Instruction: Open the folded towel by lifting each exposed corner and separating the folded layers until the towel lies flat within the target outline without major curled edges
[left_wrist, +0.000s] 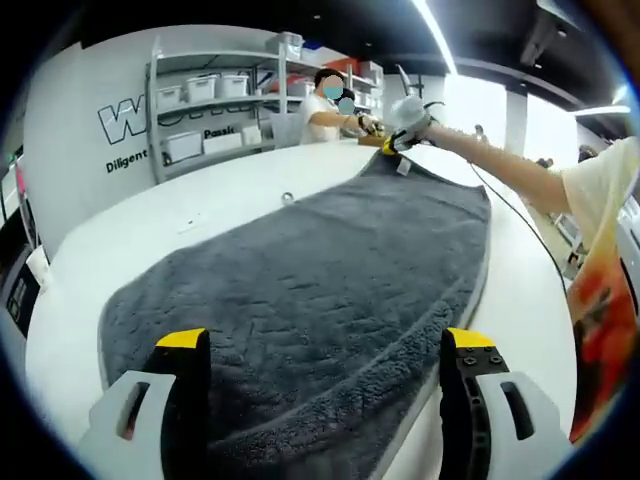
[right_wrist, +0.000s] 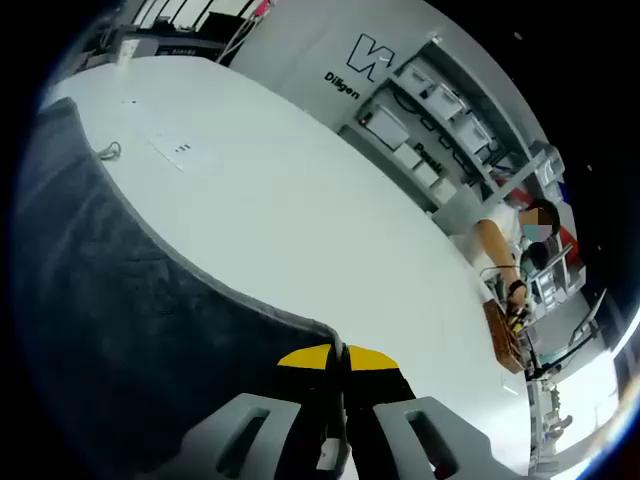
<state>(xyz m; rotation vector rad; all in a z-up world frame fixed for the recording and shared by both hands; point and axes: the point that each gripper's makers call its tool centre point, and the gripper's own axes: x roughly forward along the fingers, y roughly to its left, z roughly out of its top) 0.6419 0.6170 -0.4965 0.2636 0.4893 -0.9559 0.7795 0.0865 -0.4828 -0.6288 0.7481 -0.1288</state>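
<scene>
Two grippers work a dark grey towel (left_wrist: 320, 290) spread across a white table (left_wrist: 210, 205). In the left gripper view the left gripper (left_wrist: 325, 345) sits at 6 o'clock with its jaws wide apart over the near end of the towel, gripping nothing. At 1 o'clock the right gripper (left_wrist: 408, 125), on the person's outstretched arm (left_wrist: 500, 165), meets the towel's far corner. In the right gripper view the right gripper (right_wrist: 337, 362) has its yellow-tipped jaws pressed together on the towel's edge, the cloth filling 8 o'clock. On grey shelves (left_wrist: 215, 105) at 11 o'clock stand white bins (left_wrist: 184, 146); their contents cannot be made out. Another person (left_wrist: 325, 105) stands at the table's far side
</scene>
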